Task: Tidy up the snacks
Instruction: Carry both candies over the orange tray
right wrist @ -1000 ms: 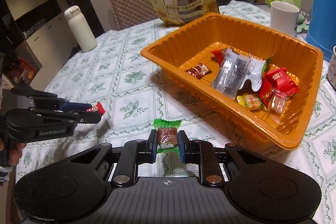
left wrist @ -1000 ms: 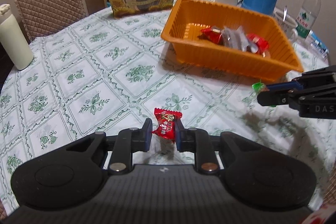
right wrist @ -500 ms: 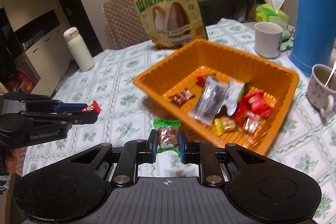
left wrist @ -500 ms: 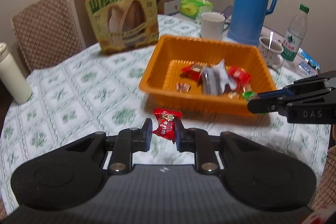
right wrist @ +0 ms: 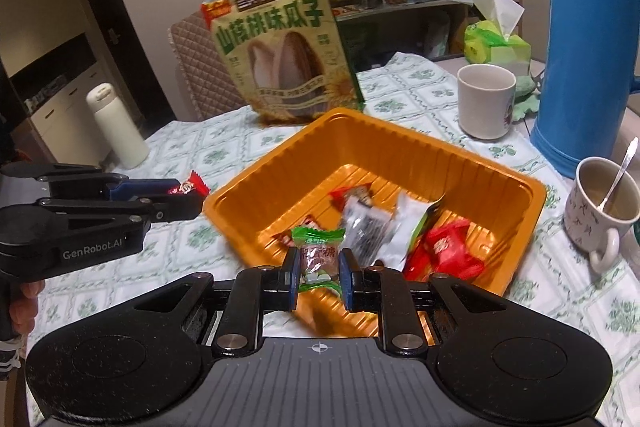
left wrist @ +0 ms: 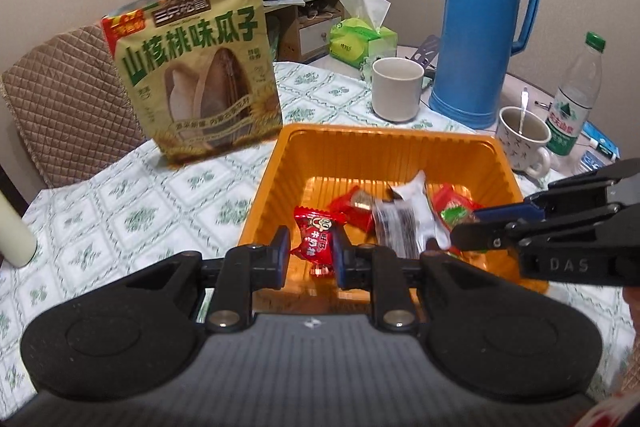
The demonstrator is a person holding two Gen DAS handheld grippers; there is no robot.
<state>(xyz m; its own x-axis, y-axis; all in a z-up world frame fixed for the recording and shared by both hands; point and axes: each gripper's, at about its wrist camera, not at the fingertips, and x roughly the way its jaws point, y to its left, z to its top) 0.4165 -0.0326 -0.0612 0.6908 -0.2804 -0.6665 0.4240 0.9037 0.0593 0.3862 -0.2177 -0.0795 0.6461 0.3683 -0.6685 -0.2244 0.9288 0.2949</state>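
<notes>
My left gripper (left wrist: 310,253) is shut on a red wrapped candy (left wrist: 316,237) and holds it over the near rim of the orange tray (left wrist: 384,141). My right gripper (right wrist: 320,267) is shut on a green-wrapped candy (right wrist: 318,253) above the tray's (right wrist: 440,147) near side. Several wrapped snacks (right wrist: 384,227) lie inside the tray. In the right wrist view the left gripper (right wrist: 188,197) shows at the left with the red candy (right wrist: 190,185). In the left wrist view the right gripper (left wrist: 468,229) shows at the right.
A big sunflower-seed bag (left wrist: 196,67) stands behind the tray. A white mug (left wrist: 398,89), a blue thermos (left wrist: 484,23), a cup with a spoon (left wrist: 522,137), a water bottle (left wrist: 576,99) and a tissue pack (left wrist: 362,39) are at the back right. A white flask (right wrist: 116,127) stands left.
Both grippers rose from the tablecloth and moved forward to the tray, each still holding its candy. The tray now lies right under them.
</notes>
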